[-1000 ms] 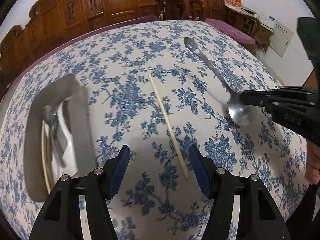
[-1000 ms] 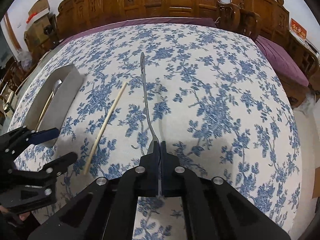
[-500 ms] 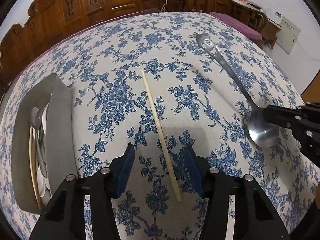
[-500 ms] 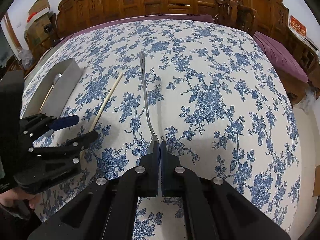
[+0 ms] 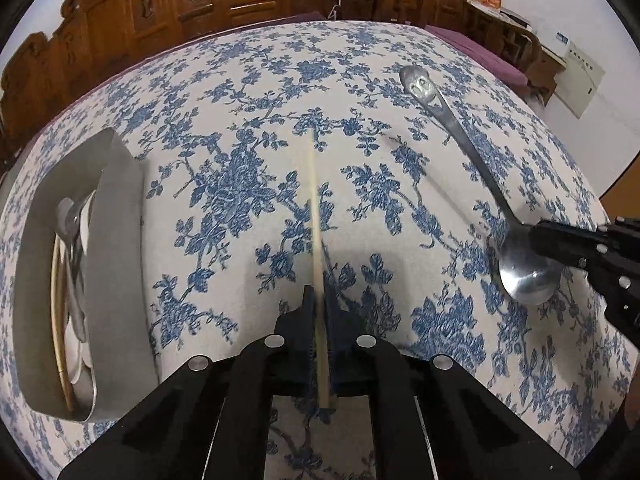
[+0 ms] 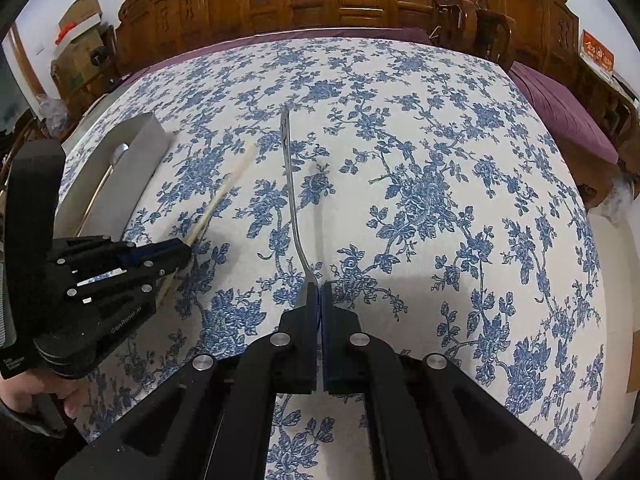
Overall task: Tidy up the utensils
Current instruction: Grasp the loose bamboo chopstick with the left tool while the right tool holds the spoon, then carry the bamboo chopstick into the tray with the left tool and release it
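Left gripper [image 5: 319, 304] clamped on chopstick [image 5: 314, 216]; right gripper [image 6: 320, 292] pinching spoon [image 6: 291, 200].

Chopstick [image 5: 313, 216] motion-blurred, near end hidden between left gripper [image 5: 319, 304] pads. Spoon [image 6: 291, 200] bowl hidden inside right gripper [image 6: 317, 292]. Tray [image 5: 116, 264] contents indistinct (utensils overlapping).

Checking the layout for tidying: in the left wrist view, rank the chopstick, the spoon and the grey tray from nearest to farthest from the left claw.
1. Chopstick: clamped in the left claw.
2-3. Grey tray at left, spoon at right: too close to call.
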